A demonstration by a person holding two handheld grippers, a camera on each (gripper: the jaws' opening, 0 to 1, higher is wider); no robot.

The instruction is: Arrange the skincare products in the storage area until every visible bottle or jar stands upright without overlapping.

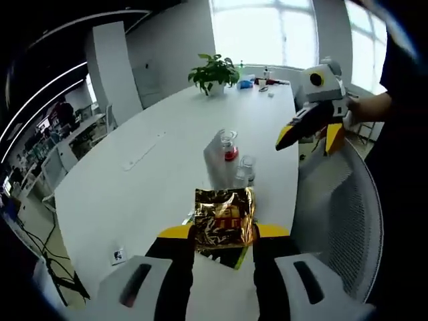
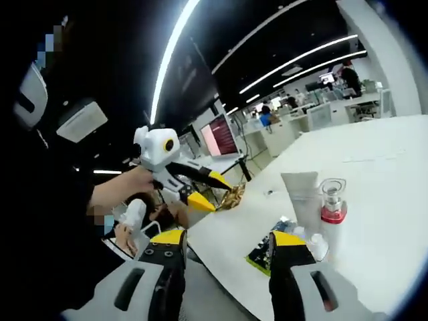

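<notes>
You are holding the left gripper (image 1: pixel 224 234) low over the near edge of the white table (image 1: pixel 167 147), and its yellow-tipped jaws are clamping a crinkled gold foil packet (image 1: pixel 225 218) between them; in the right gripper view you can see that same left gripper (image 2: pixel 212 192) reaching in from the left with the gold foil packet (image 2: pixel 233 196) at its tips. Just beyond the packet, the skincare products are standing together near the table's edge: a white squeeze tube (image 1: pixel 214 160) (image 2: pixel 301 194) resting on its cap, a clear bottle with a red band (image 1: pixel 229 145) (image 2: pixel 331 200) touching or just beside it, and a small clear jar (image 1: pixel 246 167) close in front of them. A flat dark and green packet (image 2: pixel 267 251) is lying on the table at its near edge, partly behind your right jaw. Your right gripper (image 2: pixel 227 251) is hovering off the table's edge with its jaws spread apart and nothing between them; in the left gripper view it (image 1: pixel 309 134) is floating beside a mesh office chair (image 1: pixel 348 221). A potted plant (image 1: pixel 214 73) is sitting at the far end of the table.
</notes>
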